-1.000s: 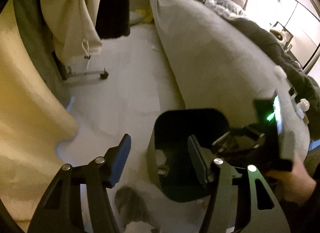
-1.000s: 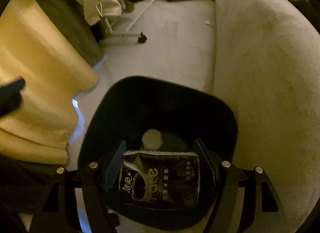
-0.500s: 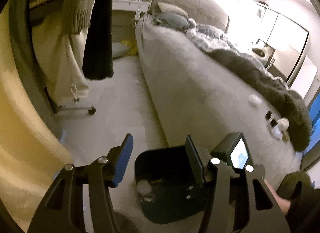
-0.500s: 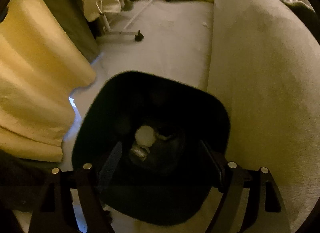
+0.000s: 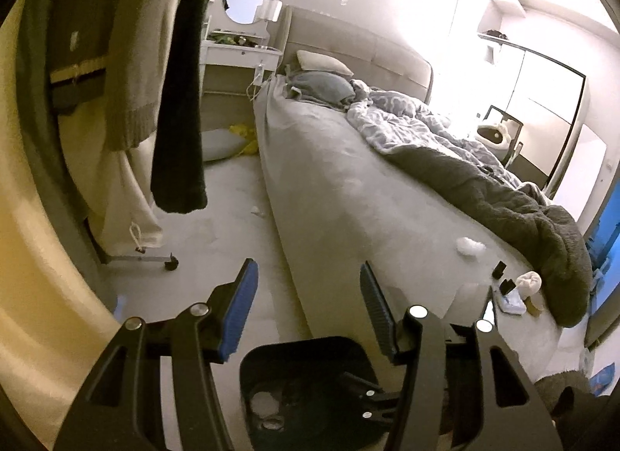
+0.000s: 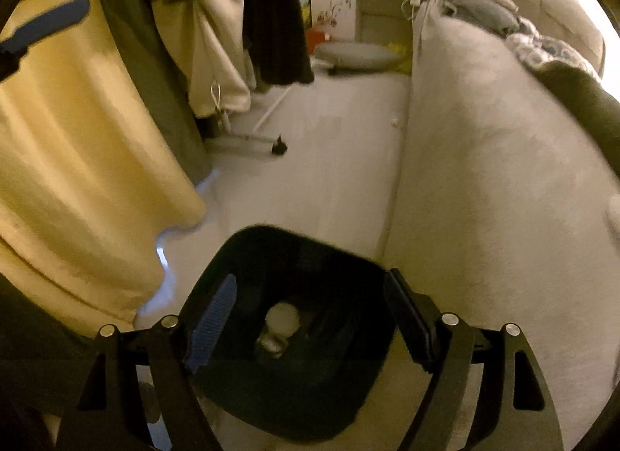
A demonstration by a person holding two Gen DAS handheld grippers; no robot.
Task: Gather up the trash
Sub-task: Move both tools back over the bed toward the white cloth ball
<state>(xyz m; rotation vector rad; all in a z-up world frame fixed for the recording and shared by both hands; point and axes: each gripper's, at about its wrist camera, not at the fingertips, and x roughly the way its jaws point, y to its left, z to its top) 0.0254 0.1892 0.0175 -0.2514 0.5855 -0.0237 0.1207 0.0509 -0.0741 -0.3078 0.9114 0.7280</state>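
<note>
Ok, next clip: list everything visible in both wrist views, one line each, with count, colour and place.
trash bin: one, black, on the floor beside the bed
trash in bin: a few pale pieces, at the bottom
crumpled tissue: one, white, on the bed
small scrap: one, white, on the floor by the bed
bed: one, grey sheet
duvet: dark grey and patterned, far side of the bed
hanging clothes: several, cream, olive, black, left
curtain: yellow, left
left gripper: open, empty
right gripper: open, empty, above the bin
</note>
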